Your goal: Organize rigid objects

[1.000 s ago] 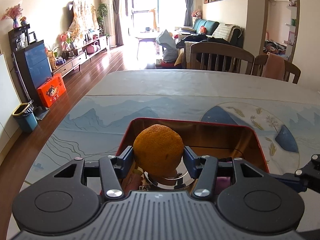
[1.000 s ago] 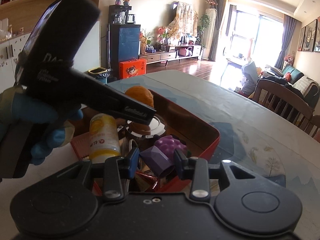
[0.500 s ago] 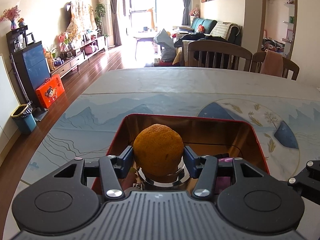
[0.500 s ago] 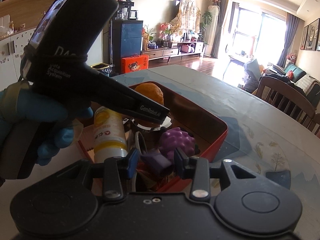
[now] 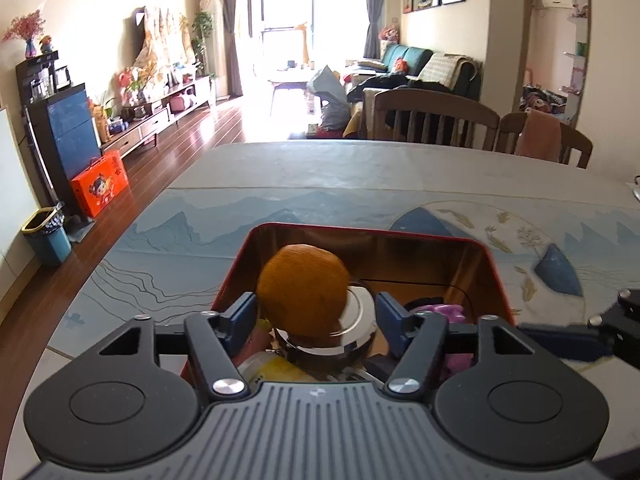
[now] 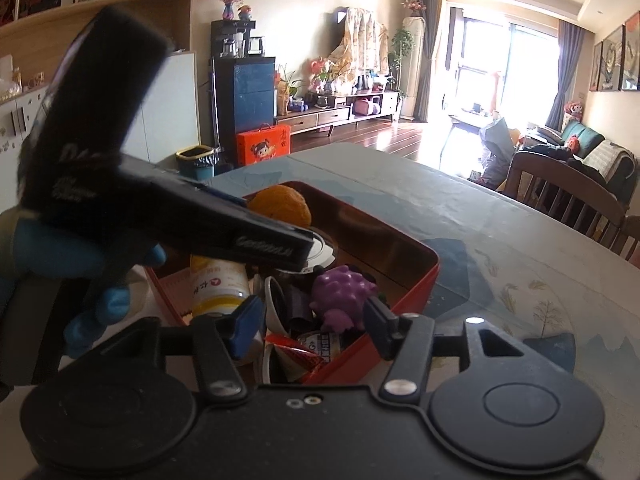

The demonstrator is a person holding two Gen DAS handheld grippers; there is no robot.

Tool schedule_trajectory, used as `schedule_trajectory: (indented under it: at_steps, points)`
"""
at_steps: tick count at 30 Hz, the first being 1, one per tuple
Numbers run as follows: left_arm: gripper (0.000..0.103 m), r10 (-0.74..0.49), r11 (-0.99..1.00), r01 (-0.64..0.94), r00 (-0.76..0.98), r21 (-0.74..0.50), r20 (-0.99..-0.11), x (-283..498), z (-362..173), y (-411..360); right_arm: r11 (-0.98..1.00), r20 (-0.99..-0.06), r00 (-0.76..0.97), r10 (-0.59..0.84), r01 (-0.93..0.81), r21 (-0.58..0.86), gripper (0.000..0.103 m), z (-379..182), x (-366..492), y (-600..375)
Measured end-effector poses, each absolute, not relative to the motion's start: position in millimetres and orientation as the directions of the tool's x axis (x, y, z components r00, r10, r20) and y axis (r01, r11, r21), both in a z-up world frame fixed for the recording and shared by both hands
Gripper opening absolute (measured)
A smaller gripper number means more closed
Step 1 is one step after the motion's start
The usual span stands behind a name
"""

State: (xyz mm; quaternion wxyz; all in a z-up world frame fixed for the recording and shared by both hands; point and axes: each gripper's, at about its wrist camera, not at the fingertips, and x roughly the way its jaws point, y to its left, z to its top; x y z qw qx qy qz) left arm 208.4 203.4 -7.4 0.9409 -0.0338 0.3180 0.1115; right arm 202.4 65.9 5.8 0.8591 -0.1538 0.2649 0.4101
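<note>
A red metal box [image 5: 492, 276] [image 6: 424, 280] stands on the table, filled with small items. An orange [image 5: 302, 290] [image 6: 280, 206] rests on a round silver lid [image 5: 356, 320] inside it. My left gripper [image 5: 316, 312] is open around the orange, fingers apart from it. My right gripper [image 6: 314, 318] is open and empty at the box's near edge, over a purple grape toy [image 6: 342, 294], a yellow-capped white bottle [image 6: 218, 284] and a red snack packet [image 6: 298, 354].
The table [image 5: 360, 184] carries a blue landscape-printed cloth. Wooden chairs [image 5: 436, 122] stand at its far side. The left gripper's body and a blue-gloved hand [image 6: 92, 248] fill the left of the right wrist view.
My left gripper has opened and let the orange go onto the silver lid. My right gripper has opened and released the purple piece it held, and it has pulled back slightly.
</note>
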Motion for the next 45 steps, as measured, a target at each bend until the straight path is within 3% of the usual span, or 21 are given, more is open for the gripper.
schedule_trajectory:
  at_steps: [7,11,24,36,45]
  points:
    - [0.073,0.176,0.973,-0.23,0.788,-0.017,-0.59,188.5,3.2,200.4,0.621,-0.571,0.514,0.64,-0.784,-0.01,0.067,10.2,204.4,53.3]
    - [0.082,0.193,0.971,-0.238,0.8,-0.006,-0.568,174.2,8.8,196.8,0.618,-0.569,0.502,0.651,-0.786,0.014,0.071,12.4,205.0,47.4]
    - [0.085,0.187,0.972,-0.236,0.817,-0.02,-0.545,127.1,22.9,192.2,0.579,-0.513,0.476,0.714,-0.814,0.051,0.102,27.9,191.1,23.6]
    - [0.102,0.159,0.975,-0.218,0.832,-0.049,-0.531,92.4,29.5,179.9,0.583,-0.468,0.492,0.734,-0.81,0.063,0.103,43.3,180.0,-8.3]
    - [0.102,0.195,0.963,-0.264,0.814,-0.049,-0.547,77.7,28.3,177.0,0.62,-0.45,0.517,0.728,-0.777,0.111,0.103,44.3,179.4,-26.5]
